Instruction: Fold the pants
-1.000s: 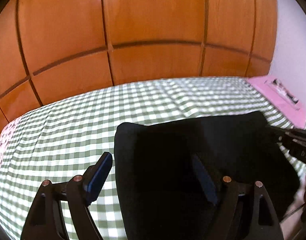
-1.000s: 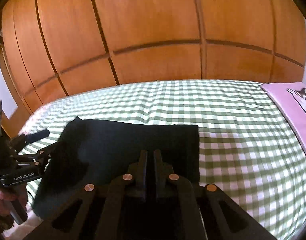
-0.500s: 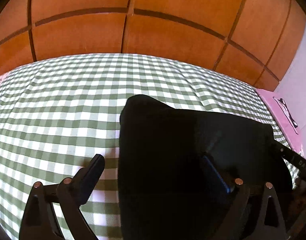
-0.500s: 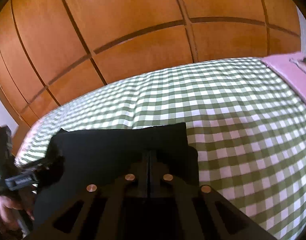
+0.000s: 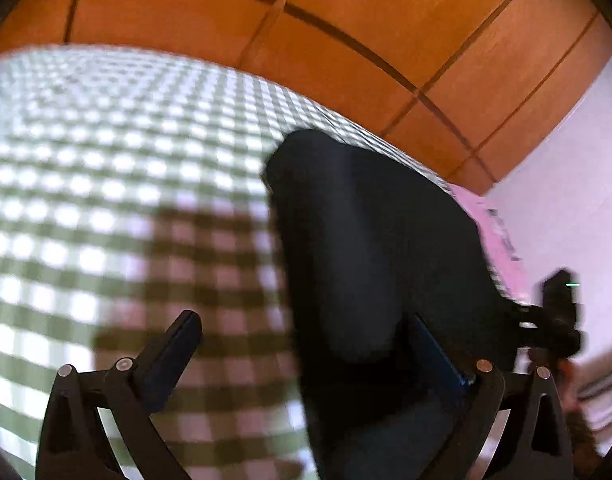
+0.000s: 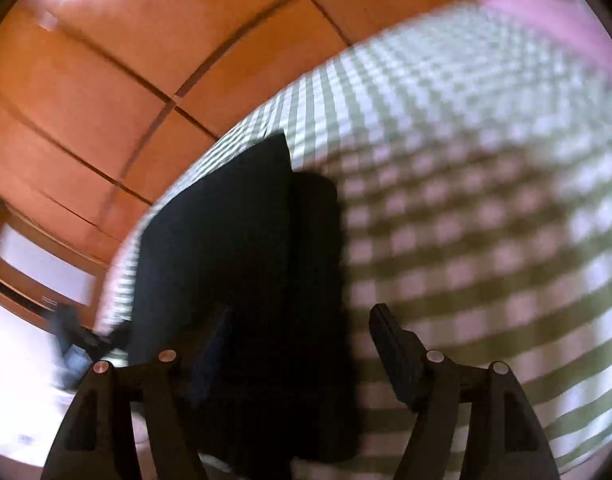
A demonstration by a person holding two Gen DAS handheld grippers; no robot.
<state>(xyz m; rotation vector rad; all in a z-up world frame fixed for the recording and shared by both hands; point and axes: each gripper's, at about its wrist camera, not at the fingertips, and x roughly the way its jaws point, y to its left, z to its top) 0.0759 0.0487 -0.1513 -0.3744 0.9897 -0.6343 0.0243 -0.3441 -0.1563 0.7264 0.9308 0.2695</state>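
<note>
Black pants (image 5: 370, 248) folded into a compact dark rectangle, lying on the green-checked bedsheet (image 5: 106, 184); in the left wrist view filling centre to lower right of frame, in the right wrist view (image 6: 234, 248) centre-left. Both views motion-blurred, edges soft.

Left gripper (image 5: 306, 356): jaws spread wide, nothing pinched. One finger (image 5: 174, 352) over bare sheet at lower left, the other (image 5: 438, 356) over the dark cloth at lower right. Straddles the pants' edge, likely so an edge can be caught or the stack squared; contact with the cloth not clear.

Right gripper (image 6: 302, 344): also released, jaws apart, nothing between them but cloth below. Right-hand finger (image 6: 398, 356) over sheet at lower centre-right; the left-hand one dark against the fabric, hard to make out. Seen again at the right edge of the left wrist view (image 5: 558, 312), beside the far end of the pants.

Grippers at opposite ends of the bundle, probably to handle it symmetrically. Fold looks mostly done; a thicker layer with a shadowed second edge shows in the right view.

Orange wooden panelling (image 5: 346, 20) across the top, pink cloth (image 5: 494, 236) at the right edge of the bed.
</note>
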